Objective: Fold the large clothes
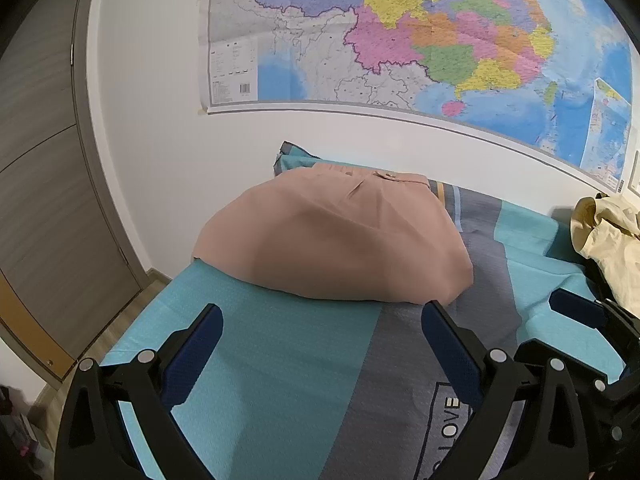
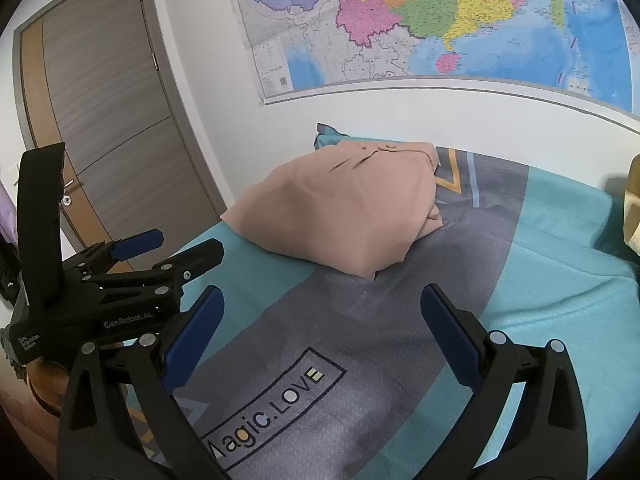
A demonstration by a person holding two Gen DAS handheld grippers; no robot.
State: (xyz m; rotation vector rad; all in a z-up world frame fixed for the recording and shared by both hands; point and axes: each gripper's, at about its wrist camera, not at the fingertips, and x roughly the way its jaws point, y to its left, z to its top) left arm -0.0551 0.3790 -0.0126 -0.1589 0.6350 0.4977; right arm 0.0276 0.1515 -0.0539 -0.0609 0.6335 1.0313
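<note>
Pink garment (image 1: pixel 332 240), folded into a soft mound, lies on the bed (image 1: pixel 260 360) ahead of your tongs. Your left tongs (image 1: pixel 322 340) hang wide apart and hold nothing, just short of its near edge; your right tongs (image 2: pixel 322 328) are likewise spread and empty, a little farther back. The cloth looks light, limp and smooth, likely to slide and sag. You would best pinch a layered corner or the buttoned waistband at the far side. A cream garment (image 1: pixel 608 248) sits well apart, rightward.
</note>
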